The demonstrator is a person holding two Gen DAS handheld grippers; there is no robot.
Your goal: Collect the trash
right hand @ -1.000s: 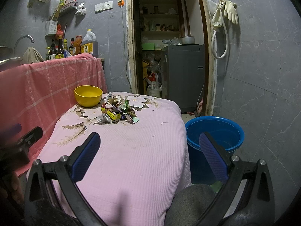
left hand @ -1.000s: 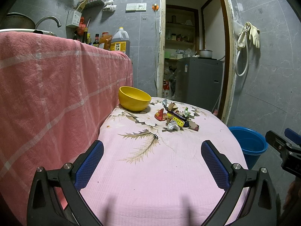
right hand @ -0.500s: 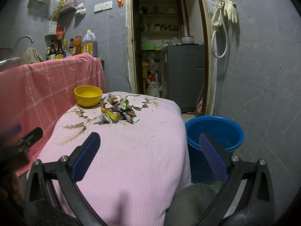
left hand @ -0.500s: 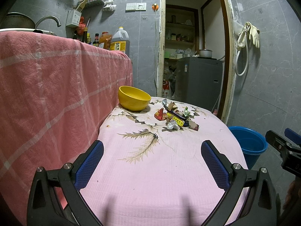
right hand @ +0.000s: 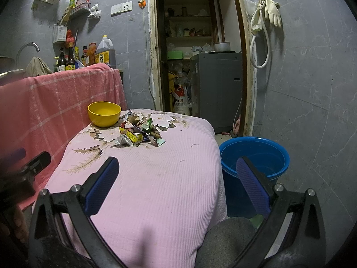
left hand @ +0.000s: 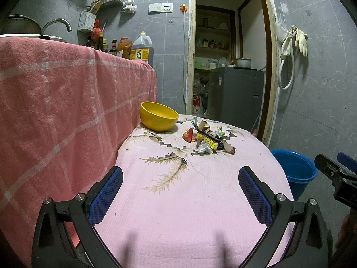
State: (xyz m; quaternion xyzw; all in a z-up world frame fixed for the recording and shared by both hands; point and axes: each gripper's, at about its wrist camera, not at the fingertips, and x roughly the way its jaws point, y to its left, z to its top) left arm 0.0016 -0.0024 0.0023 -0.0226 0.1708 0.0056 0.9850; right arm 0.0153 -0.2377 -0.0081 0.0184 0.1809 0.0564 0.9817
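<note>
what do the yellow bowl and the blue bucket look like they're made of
Yellow bowl: probably plastic or melamine, judging by its even opaque colour and soft satin sheen.
Blue bucket: most likely moulded plastic, with uniform blue walls, a rolled rim and a faint gloss.

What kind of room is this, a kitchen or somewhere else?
Most likely a small home kitchen: a sink tap, sauce bottles and a big oil jug stand along the tiled wall, and a doorway opens onto pantry shelves.
</note>
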